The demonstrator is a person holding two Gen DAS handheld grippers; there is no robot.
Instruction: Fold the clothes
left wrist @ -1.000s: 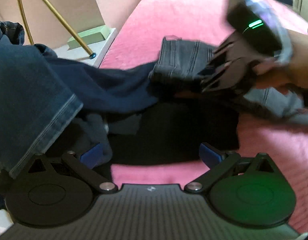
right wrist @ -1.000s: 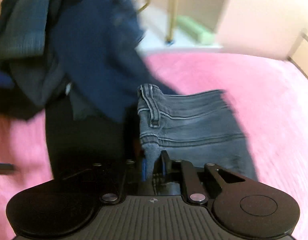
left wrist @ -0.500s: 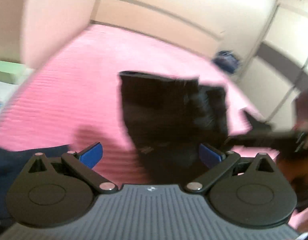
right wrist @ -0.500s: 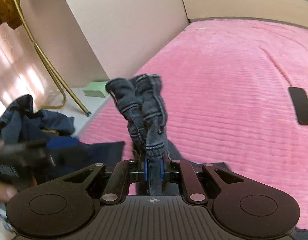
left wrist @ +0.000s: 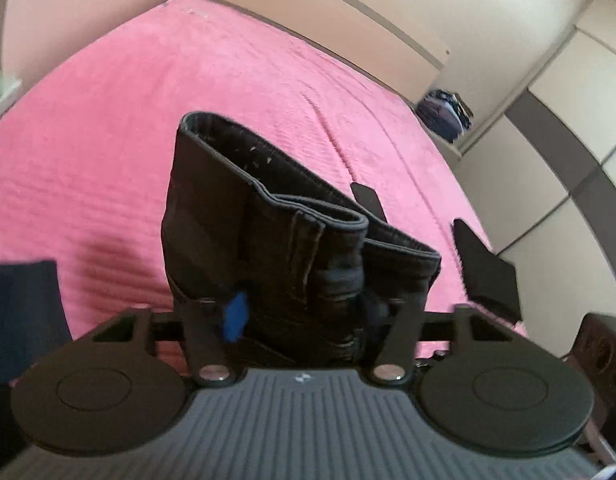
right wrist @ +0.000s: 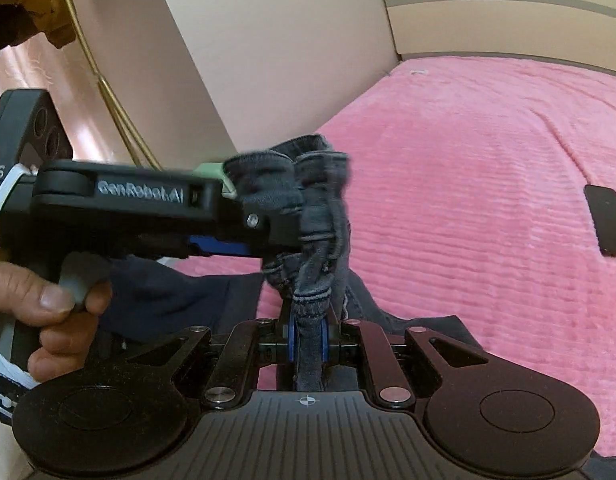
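A pair of dark grey jeans (right wrist: 308, 216) is held up above the pink bed (right wrist: 487, 160). My right gripper (right wrist: 308, 344) is shut on a bunched part of the jeans. My left gripper (left wrist: 304, 312) is closed on the thick folded waistband of the same jeans (left wrist: 276, 232). In the right wrist view the left gripper (right wrist: 268, 224) comes in from the left, a hand (right wrist: 40, 304) squeezing its trigger, and its fingers meet the jeans just above my right fingers.
A dark blue garment (right wrist: 180, 296) lies on the bed's near left edge, also in the left wrist view (left wrist: 24, 312). A black phone (right wrist: 605, 220) lies on the bed at right. A gold rack leg (right wrist: 108, 92) and a wall stand at left.
The right gripper has lifted the jeans off the bed. The left gripper has swung from the clothes pile to the jeans and closed on the waistband.
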